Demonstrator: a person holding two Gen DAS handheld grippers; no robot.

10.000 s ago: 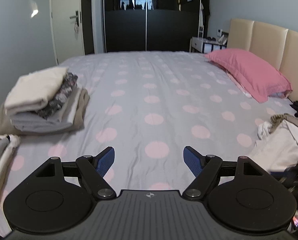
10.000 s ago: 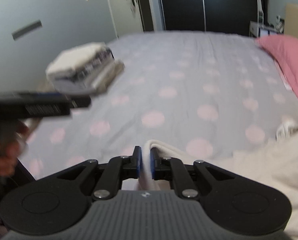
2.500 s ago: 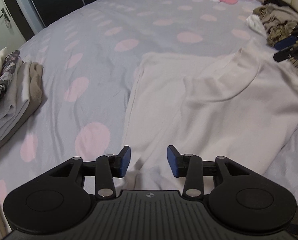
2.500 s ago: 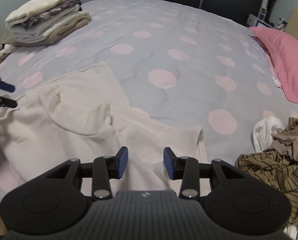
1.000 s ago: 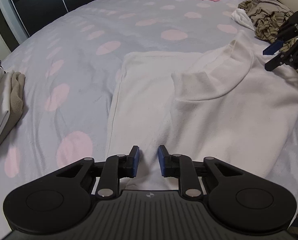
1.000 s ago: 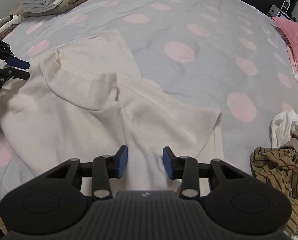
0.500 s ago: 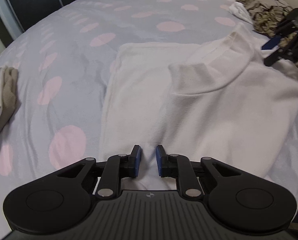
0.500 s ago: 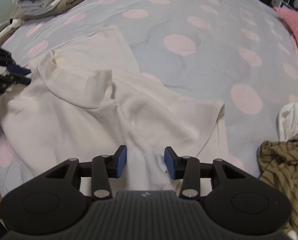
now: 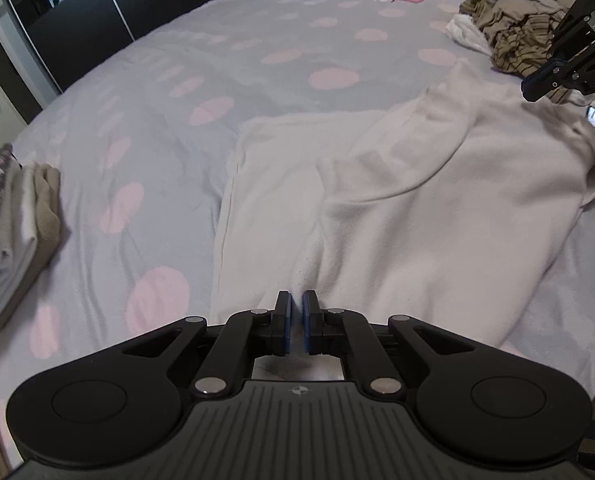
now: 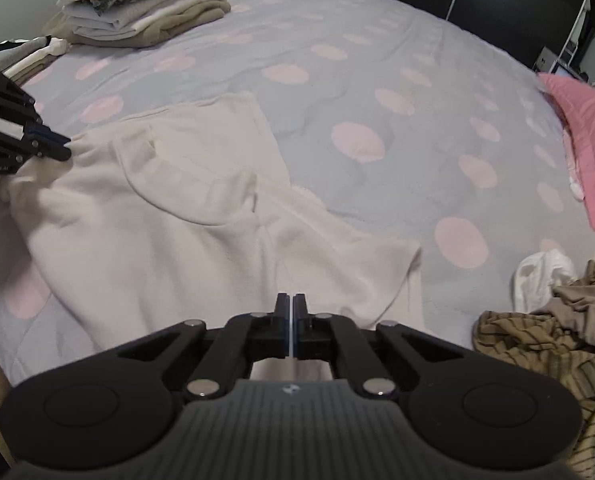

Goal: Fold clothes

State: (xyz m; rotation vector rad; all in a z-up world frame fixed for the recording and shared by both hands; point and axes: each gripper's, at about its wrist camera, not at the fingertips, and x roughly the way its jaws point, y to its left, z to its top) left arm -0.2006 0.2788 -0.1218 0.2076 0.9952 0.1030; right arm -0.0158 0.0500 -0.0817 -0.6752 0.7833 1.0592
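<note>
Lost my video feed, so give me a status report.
Left gripper and right gripper shut on cream sweater. Sweater spread on bed, unfolded. Nothing blocking.

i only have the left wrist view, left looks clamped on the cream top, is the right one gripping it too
Observer: Yes. In the right wrist view the right gripper is shut on the cream top, pinching its near edge.
Operator: anything near it on that side
Observer: A heap of unfolded striped clothes lies just right of the top on the bedspread, not touching the gripper.
Operator: where's the folded stuff, i see only an edge
Observer: A folded stack sits at the far left of the bed, well apart from the top.
</note>
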